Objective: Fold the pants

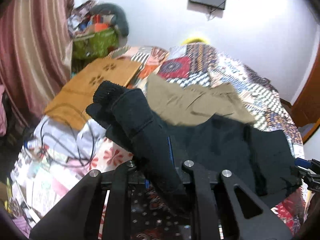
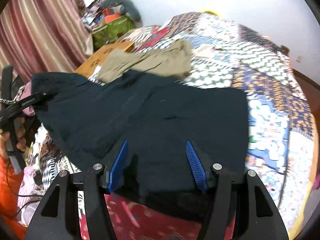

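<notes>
The left gripper (image 1: 158, 166) is clamped on a bunched fold of the dark pants (image 2: 152, 116), lifting that end off the bed (image 2: 270, 84); in the right wrist view it (image 2: 30, 102) shows at the far left with a hand (image 2: 12, 140) behind it. The right gripper (image 2: 157, 166) hovers with its 2 blue pads (image 2: 118, 168) apart over the near edge of the pants, not pressing the cloth. The pants spread across the patterned quilt, with khaki pants (image 2: 152, 62) just beyond and an orange board (image 1: 86, 92) further left.
</notes>
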`<state>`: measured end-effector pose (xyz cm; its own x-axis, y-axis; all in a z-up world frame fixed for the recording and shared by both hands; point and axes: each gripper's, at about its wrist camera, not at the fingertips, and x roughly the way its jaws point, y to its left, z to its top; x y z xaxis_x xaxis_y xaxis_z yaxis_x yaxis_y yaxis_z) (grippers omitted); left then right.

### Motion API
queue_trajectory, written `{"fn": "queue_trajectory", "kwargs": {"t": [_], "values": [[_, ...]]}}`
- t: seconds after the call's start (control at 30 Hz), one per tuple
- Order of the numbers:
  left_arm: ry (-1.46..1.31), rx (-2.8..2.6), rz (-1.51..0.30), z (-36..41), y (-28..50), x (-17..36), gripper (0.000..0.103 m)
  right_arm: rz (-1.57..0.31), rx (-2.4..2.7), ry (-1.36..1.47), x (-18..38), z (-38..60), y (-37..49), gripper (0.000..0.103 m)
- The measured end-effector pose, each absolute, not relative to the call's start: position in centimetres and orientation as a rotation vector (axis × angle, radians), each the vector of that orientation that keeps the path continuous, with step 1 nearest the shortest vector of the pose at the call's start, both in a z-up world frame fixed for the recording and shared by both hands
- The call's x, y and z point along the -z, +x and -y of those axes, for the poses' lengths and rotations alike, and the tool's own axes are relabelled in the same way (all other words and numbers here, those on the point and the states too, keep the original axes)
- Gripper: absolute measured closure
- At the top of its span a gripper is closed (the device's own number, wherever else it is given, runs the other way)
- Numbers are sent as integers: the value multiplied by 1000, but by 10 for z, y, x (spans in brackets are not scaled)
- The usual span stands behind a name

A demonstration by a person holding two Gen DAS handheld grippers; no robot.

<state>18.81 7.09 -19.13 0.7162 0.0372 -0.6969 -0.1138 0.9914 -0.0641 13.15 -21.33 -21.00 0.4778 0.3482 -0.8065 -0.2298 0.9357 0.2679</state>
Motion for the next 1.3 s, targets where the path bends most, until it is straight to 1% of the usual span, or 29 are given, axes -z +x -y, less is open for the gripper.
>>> {"fn": "queue_trajectory", "kwargs": {"t": [0.17,0.23,0.37,0.43,0.47,0.73,1.13,1.3], "values": [[-65,-23,-700,-43,192,159,89,-991,-234,144,204,259,119,47],[-51,4,-680,-30,193,149,89,-1001,-163,168,209,288,113,47],[-23,51,-654,-6,196,133,90,-1025,-113,204,220,310,105,47],[-6,79,-646,7,198,127,90,-1054,-106,216,230,315,99,47],[5,94,-644,15,199,124,90,-1089,-114,202,244,314,97,47],[62,201,-610,75,206,104,91,-1082,-139,208,251,316,93,47],[114,423,-627,177,219,109,91,-1066,-155,249,254,318,91,47],[159,504,-709,212,219,138,91,-1064,-160,244,253,318,91,47]]}}
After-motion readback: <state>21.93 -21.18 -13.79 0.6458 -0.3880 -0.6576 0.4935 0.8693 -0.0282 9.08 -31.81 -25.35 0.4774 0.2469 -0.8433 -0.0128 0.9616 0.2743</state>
